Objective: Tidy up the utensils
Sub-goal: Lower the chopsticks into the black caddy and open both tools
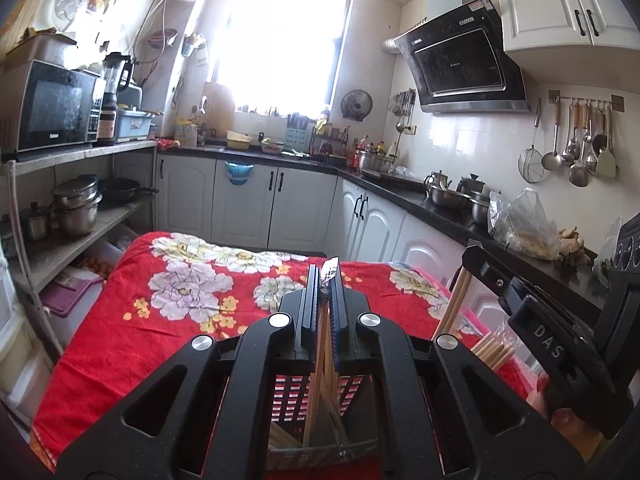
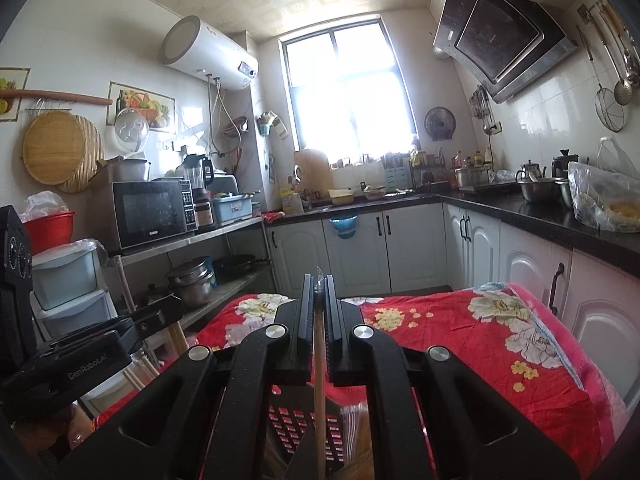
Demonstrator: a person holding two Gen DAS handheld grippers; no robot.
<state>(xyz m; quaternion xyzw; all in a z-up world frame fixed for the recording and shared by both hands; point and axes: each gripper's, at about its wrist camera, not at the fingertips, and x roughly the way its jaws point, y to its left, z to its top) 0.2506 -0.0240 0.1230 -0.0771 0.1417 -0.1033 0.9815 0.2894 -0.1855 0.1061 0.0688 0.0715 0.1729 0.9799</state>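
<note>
My left gripper point(image 1: 325, 274) is shut on a few wooden chopsticks point(image 1: 322, 364) that hang down between its fingers, with a scrap of clear wrapper point(image 1: 330, 270) poking out at the tips. They reach into a black perforated holder point(image 1: 290, 404) right beneath, on the red floral cloth point(image 1: 160, 320). My right gripper point(image 2: 319, 280) is shut on a single chopstick point(image 2: 318, 376) above the same holder point(image 2: 298, 428). Each gripper shows in the other's view: the right one point(image 1: 474, 254) holds chopsticks point(image 1: 452, 304), and the left one point(image 2: 170, 308) sits at the left edge.
A bundle of chopsticks in clear plastic point(image 1: 496, 346) stands by the right gripper, where a hand point(image 1: 560, 412) shows. The black counter point(image 2: 540, 216) with pots and plastic bags runs along the right. A steel shelf point(image 1: 80, 236) with microwave point(image 1: 52, 108) and pans stands left.
</note>
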